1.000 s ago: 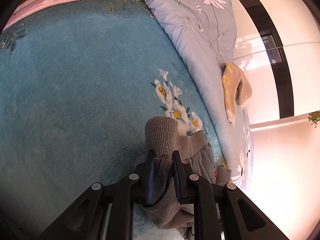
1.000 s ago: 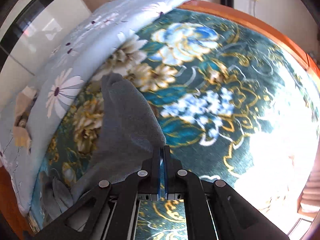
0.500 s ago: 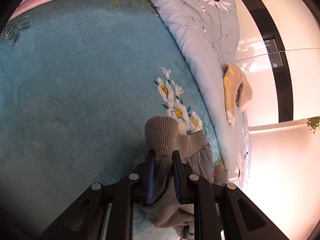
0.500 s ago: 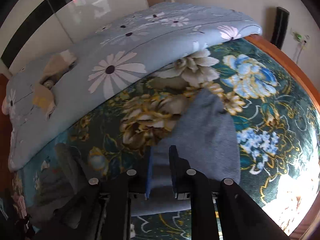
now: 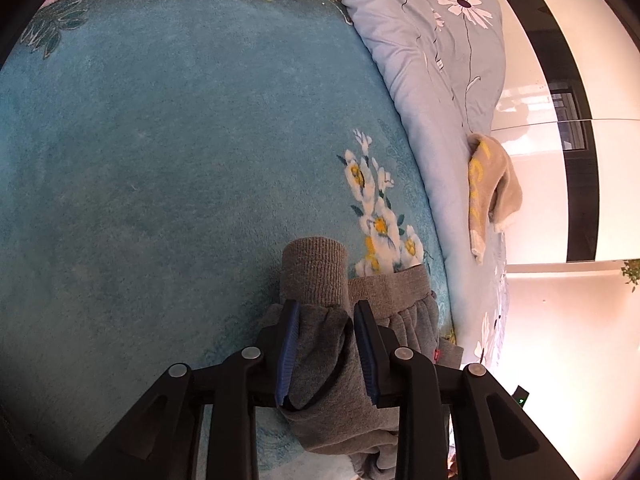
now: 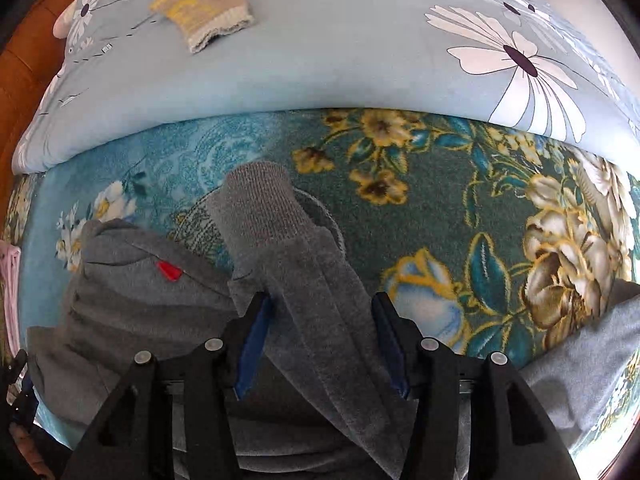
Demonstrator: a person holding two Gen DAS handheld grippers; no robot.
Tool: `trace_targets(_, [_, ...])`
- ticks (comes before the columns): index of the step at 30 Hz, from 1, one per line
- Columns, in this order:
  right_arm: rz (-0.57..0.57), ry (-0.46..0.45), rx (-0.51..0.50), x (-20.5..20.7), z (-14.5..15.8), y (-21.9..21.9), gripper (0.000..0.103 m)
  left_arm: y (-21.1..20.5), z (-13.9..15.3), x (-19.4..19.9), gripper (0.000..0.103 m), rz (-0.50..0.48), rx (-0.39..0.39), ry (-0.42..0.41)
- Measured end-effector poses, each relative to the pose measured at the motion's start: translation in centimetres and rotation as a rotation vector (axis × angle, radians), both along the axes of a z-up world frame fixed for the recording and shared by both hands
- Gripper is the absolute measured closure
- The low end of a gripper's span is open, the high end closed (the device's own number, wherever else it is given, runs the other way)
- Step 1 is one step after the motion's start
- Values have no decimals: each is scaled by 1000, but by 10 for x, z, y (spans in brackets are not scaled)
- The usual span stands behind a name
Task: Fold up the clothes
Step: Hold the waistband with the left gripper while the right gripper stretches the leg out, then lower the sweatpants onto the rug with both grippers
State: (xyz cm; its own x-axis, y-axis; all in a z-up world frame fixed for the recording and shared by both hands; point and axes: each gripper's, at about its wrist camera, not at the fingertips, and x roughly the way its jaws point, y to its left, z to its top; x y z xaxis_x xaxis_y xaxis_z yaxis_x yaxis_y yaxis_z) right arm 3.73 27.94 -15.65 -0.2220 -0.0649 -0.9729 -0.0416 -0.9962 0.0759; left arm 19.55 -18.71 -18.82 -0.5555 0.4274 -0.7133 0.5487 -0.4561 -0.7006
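The grey garment (image 5: 320, 344) lies bunched on the teal floral blanket (image 5: 160, 160), near the edge of the pale blue daisy-print duvet (image 5: 432, 80). Left gripper (image 5: 325, 312): the 2 fingers stand a little apart with a gathered sleeve between them; the ribbed cuff (image 5: 314, 272) projects forward past the fingertips. The fabric fills the gap, but whether the pads press on it cannot be told. Right gripper (image 6: 320, 306): the 2 fingers stand wide apart, straddling a long fold of the garment (image 6: 320, 300) without gripping it; a second ribbed cuff (image 6: 256, 200) points toward the duvet (image 6: 320, 60). In the right wrist view a small red tag (image 6: 169, 271) shows on the grey fabric to the left of the fingers. A folded beige cloth with yellow markings (image 6: 202, 6) rests on the duvet, well apart from the garment.
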Motion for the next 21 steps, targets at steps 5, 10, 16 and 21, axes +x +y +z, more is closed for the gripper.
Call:
trace_targets(5, [-99, 58, -43, 26, 38, 34, 96, 3, 1, -2, 65, -34, 4, 4])
trace_targets(10, [-349, 187, -19, 85, 95, 132, 96, 5, 4, -2, 63, -57, 19, 12])
trace_targets(16, [-702, 204, 122, 203, 110, 258, 97, 18, 4, -6, 61, -127, 41, 3])
trace_targets(21, [-942, 72, 47, 283, 57, 307, 97, 27, 3, -6, 61, -169, 16, -29])
